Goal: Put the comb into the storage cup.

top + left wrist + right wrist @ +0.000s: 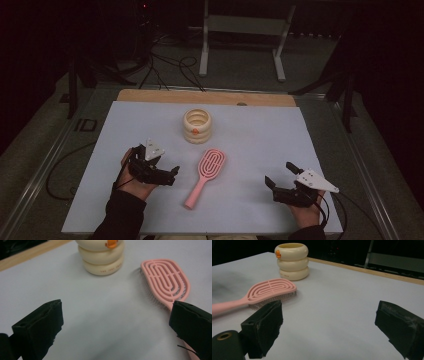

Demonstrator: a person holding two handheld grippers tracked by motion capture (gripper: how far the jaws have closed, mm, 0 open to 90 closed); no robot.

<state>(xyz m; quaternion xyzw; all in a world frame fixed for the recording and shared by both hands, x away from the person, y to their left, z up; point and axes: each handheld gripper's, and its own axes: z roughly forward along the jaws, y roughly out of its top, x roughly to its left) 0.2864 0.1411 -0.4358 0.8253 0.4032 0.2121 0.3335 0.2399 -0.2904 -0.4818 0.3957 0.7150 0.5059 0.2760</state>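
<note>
Both grippers gape, left (172,172) lower left, right (278,176) lower right; brush (206,176) centre, cup (197,125) above.

Pink hairbrush (206,176) lies diagonally mid-table between the left gripper (170,174) and right gripper (279,174), with bare white mat (260,135) on both its sides. Cream ringed cup (197,125) stands just behind the brush head, blocking a straight path from the far side. Both grippers' jaws are spread wide, nothing between them; the brush handle sits right beside the left gripper's jaw.
</note>
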